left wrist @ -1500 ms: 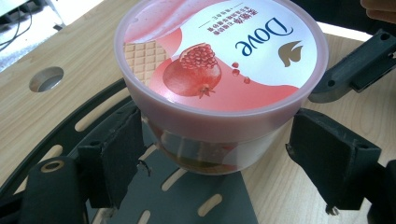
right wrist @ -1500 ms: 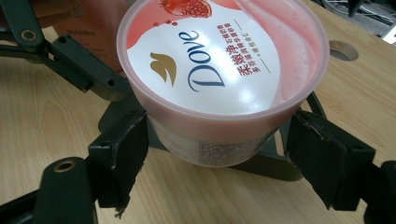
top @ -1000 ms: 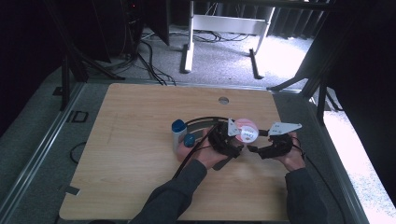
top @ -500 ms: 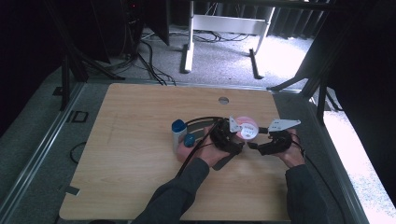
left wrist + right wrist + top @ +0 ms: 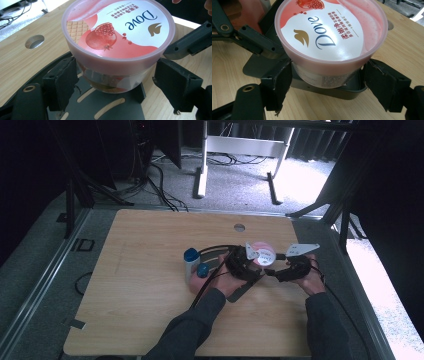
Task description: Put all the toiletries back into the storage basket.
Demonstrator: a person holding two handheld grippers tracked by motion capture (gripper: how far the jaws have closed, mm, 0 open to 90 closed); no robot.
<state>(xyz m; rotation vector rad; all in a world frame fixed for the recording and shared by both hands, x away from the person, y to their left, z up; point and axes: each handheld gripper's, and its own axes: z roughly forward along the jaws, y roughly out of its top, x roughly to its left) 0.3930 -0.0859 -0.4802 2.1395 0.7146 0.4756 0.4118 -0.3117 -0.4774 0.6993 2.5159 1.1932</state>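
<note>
Both claws have crept in closer around the pink tub since a moment ago.

The pink tub (image 5: 117, 37) sits on a dark tray (image 5: 262, 65) on the table (image 5: 150, 240). The left claw (image 5: 125, 82) and right claw (image 5: 327, 82) each stand wide open around it, pads close but not squeezing. Nothing is lifted yet; grabbing it looks like the next job.

**Pink Dove tub upright near the table's hole**

The tub (image 5: 117, 40) stands upright, its pink lid on, printed with a pomegranate and white Dove label. It sits just nearer the person than the round hole (image 5: 239, 227) in the table.
</note>
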